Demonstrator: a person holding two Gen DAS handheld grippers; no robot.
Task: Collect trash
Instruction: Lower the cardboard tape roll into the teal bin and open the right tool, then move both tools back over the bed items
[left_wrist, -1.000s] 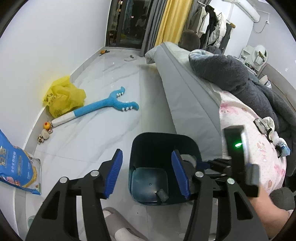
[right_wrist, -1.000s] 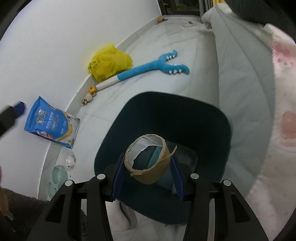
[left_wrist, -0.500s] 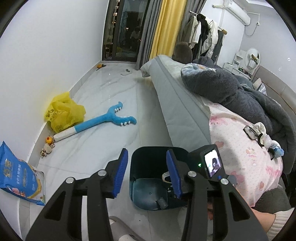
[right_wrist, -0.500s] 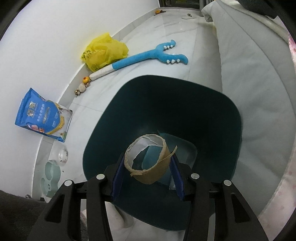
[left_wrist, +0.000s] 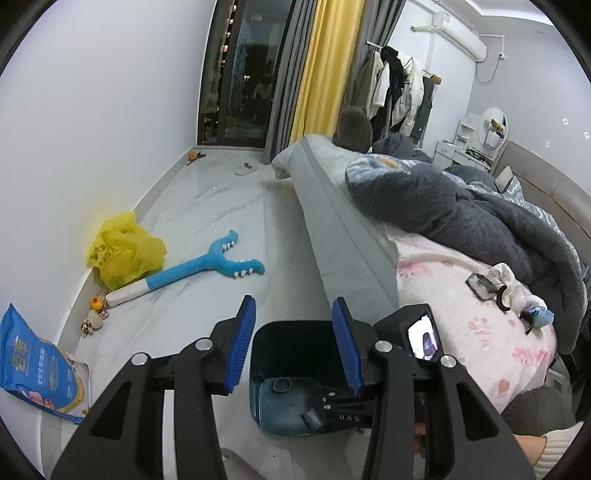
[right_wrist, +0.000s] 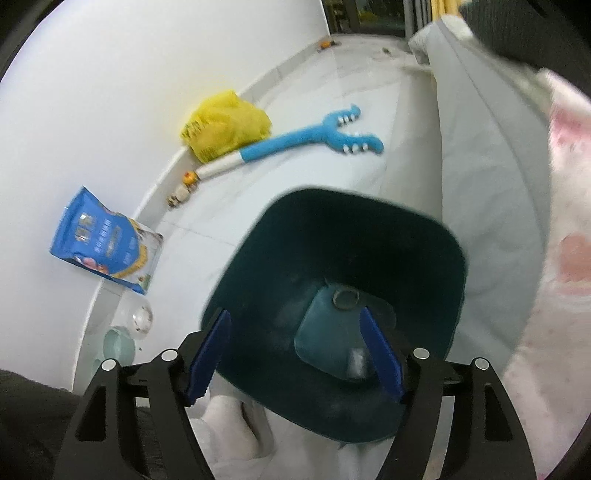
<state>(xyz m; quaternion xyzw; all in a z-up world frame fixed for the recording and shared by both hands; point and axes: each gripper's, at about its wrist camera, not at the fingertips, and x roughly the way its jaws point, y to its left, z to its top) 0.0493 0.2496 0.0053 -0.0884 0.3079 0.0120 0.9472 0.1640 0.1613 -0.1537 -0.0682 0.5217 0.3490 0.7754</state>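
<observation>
While my right gripper (right_wrist: 295, 354) hangs over the bin (right_wrist: 436, 258), its jaws have just been opening and now stand wide with nothing between them. The cardboard roll (right_wrist: 345, 297) lies on the bin's floor. My left gripper (left_wrist: 291, 347) is part open and empty, above the bin's near edge. Beside the bin runs the bed (left_wrist: 354, 236).
</observation>
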